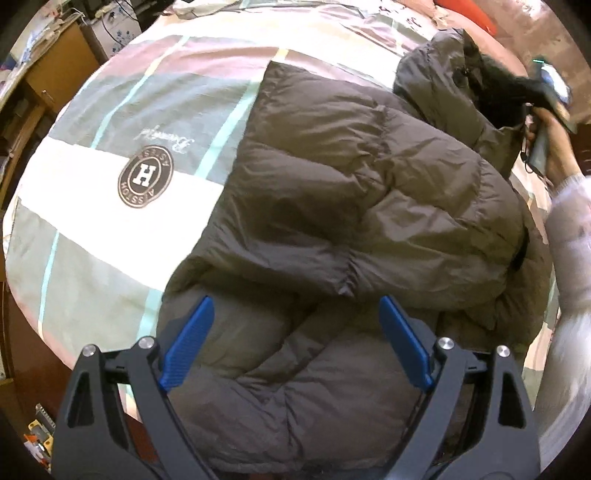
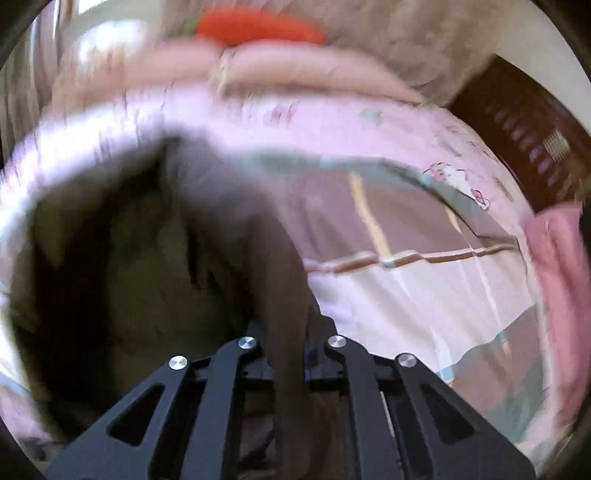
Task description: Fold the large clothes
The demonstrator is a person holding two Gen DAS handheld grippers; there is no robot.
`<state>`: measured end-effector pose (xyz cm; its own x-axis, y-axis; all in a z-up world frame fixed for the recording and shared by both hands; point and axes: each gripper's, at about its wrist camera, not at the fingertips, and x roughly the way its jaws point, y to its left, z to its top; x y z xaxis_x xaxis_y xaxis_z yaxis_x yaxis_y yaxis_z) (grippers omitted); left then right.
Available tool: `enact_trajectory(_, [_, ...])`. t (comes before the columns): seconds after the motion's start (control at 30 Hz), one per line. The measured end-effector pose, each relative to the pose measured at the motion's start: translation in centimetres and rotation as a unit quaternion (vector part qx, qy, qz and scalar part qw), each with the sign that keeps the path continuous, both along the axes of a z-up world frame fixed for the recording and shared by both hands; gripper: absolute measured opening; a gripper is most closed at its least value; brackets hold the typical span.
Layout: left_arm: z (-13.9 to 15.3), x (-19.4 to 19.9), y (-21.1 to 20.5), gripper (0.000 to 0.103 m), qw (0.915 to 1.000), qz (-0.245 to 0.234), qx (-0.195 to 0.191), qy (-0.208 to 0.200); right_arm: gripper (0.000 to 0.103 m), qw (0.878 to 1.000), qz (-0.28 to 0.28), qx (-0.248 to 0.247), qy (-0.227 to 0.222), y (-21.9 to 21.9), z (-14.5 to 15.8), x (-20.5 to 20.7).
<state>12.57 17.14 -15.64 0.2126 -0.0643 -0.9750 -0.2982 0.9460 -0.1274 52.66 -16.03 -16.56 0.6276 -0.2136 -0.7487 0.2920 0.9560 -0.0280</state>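
Note:
A brown puffer jacket point(image 1: 351, 192) lies folded in on itself on the bed, its hood point(image 1: 443, 74) at the far right. My left gripper point(image 1: 295, 301) hovers open over the jacket's near end, with nothing between its blue pads point(image 1: 188, 343). At the hood, a hand holds my right gripper point(image 1: 517, 90). In the blurred right wrist view its arms stand close together around a ridge of jacket fabric point(image 2: 258, 240). The right gripper point(image 2: 291, 325) is shut on that fabric, which hides its fingertips.
The jacket rests on a striped bed cover point(image 1: 147, 110) with a round H logo point(image 1: 146, 177). A wooden desk point(image 1: 48, 74) stands beyond the bed's left edge. A red pillow point(image 2: 258, 24), pink bedding point(image 2: 554, 277) and a dark wooden headboard point(image 2: 535, 140) lie past the hood. A person's sleeve point(image 1: 569, 206) is at the right.

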Motion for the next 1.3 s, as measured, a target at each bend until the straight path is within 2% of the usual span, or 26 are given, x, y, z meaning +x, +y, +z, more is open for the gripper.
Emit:
enact_trajectory(0.13, [0.8, -0.2, 0.1, 0.092, 0.9996, 0.008, 0.024, -0.012, 0.007, 0.993, 0.079, 0.05, -0.077, 0.1, 5.7, -7.1])
enact_trajectory(0.2, [1.1, -0.5, 0.5, 0.092, 0.9993, 0.016, 0.029, -0.015, 0.007, 0.977, 0.137, 0.102, -0.125, -0.3, 8.7, -13.1])
enact_trajectory(0.23, [1.4, -0.7, 0.8, 0.092, 0.9991, 0.025, 0.028, -0.018, 0.007, 0.964, 0.18, 0.122, -0.15, -0.6, 10.2, -17.8])
enact_trajectory(0.33, [2.4, -1.6, 1.8, 0.092, 0.998, 0.051, 0.022, -0.032, 0.007, 0.947, 0.254, 0.131, -0.149, -1.6, 11.0, -27.8])
enact_trajectory(0.4, [3.3, -2.4, 2.5, 0.092, 0.9964, 0.068, 0.023, -0.045, 0.013, 0.95, 0.256, 0.146, -0.098, -3.3, 9.3, -31.2])
enact_trajectory(0.43, [3.5, -2.6, 2.7, 0.092, 0.9958, 0.073, 0.025, -0.049, 0.022, 0.962, 0.241, 0.119, -0.043, -4.0, 7.6, -32.4])
enact_trajectory(0.47, [3.8, -2.8, 2.8, 0.092, 0.9951, 0.078, 0.027, -0.054, 0.025, 0.974, 0.217, 0.063, 0.015, -4.2, 5.6, -33.4])
enact_trajectory(0.5, [4.1, -3.1, 2.8, 0.092, 0.9944, 0.083, 0.028, -0.058, 0.034, 0.98, 0.191, 0.014, 0.058, -4.2, 3.8, -34.2])
enact_trajectory(0.53, [4.4, -3.3, 2.8, 0.092, 0.994, 0.086, 0.03, -0.06, 0.062, 0.981, 0.17, -0.023, 0.093, -4.0, 2.4, -34.7])
enact_trajectory(0.57, [4.5, -3.4, 2.7, 0.092, 0.9937, 0.089, 0.031, -0.061, 0.072, 0.975, 0.164, -0.064, 0.138, -3.4, 0.6, -35.4])
enact_trajectory(0.6, [4.7, -3.6, 2.7, 0.092, 0.9931, 0.093, 0.033, -0.062, 0.075, 0.965, 0.183, -0.084, 0.166, -2.6, -0.6, -36.0])
enact_trajectory(0.67, [4.9, -4.0, 2.8, 0.092, 0.9914, 0.106, 0.04, -0.066, 0.091, 0.926, 0.234, -0.14, 0.261, -0.4, -3.8, -37.4])
enact_trajectory(0.73, [4.9, -4.4, 2.8, 0.093, 0.9902, 0.116, 0.037, -0.069, 0.093, 0.91, 0.252, -0.16, 0.287, 1.0, -5.2, -38.6])
enact_trajectory(0.8, [4.7, -4.7, 2.4, 0.094, 0.9892, 0.123, 0.04, -0.069, 0.093, 0.913, 0.289, -0.096, 0.273, 2.4, -4.4, -39.3])
enact_trajectory(0.83, [4.4, -4.5, 2.1, 0.094, 0.9896, 0.12, 0.045, -0.064, 0.093, 0.919, 0.308, -0.022, 0.244, 3.0, -2.8, -39.4])
enact_trajectory(0.9, [4.1, -4.2, 1.5, 0.094, 0.9904, 0.113, 0.056, -0.056, 0.094, 0.915, 0.314, 0.148, 0.205, 3.2, -0.2, -38.6])
enact_trajectory(0.97, [3.8, -3.8, 1.0, 0.094, 0.9902, 0.111, 0.067, -0.052, 0.101, 0.892, 0.265, 0.322, 0.177, 2.7, 0.5, -36.7])
enact_trajectory(1.03, [3.6, -3.4, 0.3, 0.094, 0.9905, 0.107, 0.071, -0.049, 0.102, 0.866, 0.185, 0.435, 0.166, 2.0, -0.9, -34.7])
enact_trajectory(1.07, [3.5, -3.3, -0.2, 0.094, 0.9907, 0.103, 0.074, -0.049, 0.102, 0.853, 0.154, 0.471, 0.166, 1.8, -1.6, -34.1])
enact_trajectory(1.1, [3.4, -3.2, -0.5, 0.094, 0.9907, 0.1, 0.078, -0.05, 0.102, 0.833, 0.128, 0.513, 0.162, 1.6, -2.6, -33.5])
enact_trajectory(1.13, [3.4, -3.0, -1.0, 0.094, 0.9906, 0.094, 0.085, -0.052, 0.102, 0.807, 0.097, 0.56, 0.161, 1.4, -4.4, -32.7])
enact_trajectory(1.17, [3.4, -2.8, -1.4, 0.094, 0.9904, 0.088, 0.092, -0.054, 0.102, 0.802, 0.066, 0.569, 0.169, 0.8, -5.6, -31.8])
enact_trajectory(1.2, [3.3, -2.4, -2.0, 0.094, 0.9897, 0.077, 0.107, -0.056, 0.102, 0.806, 0.013, 0.563, 0.181, 0.2, -7.4, -31.5])
enact_trajectory(1.23, [3.2, -2.2, -2.4, 0.094, 0.9891, 0.07, 0.116, -0.057, 0.094, 0.806, -0.019, 0.563, 0.182, -0.5, -8.5, -31.5])
enact_trajectory(1.27, [3.1, -2.0, -2.6, 0.094, 0.9885, 0.065, 0.124, -0.058, 0.08, 0.802, -0.036, 0.569, 0.18, -0.9, -9.4, -31.7])
enact_trajectory(1.3, [3.1, -1.7, -2.9, 0.094, 0.9873, 0.06, 0.135, -0.059, 0.04, 0.801, -0.03, 0.57, 0.182, -1.0, -9.9, -31.9])
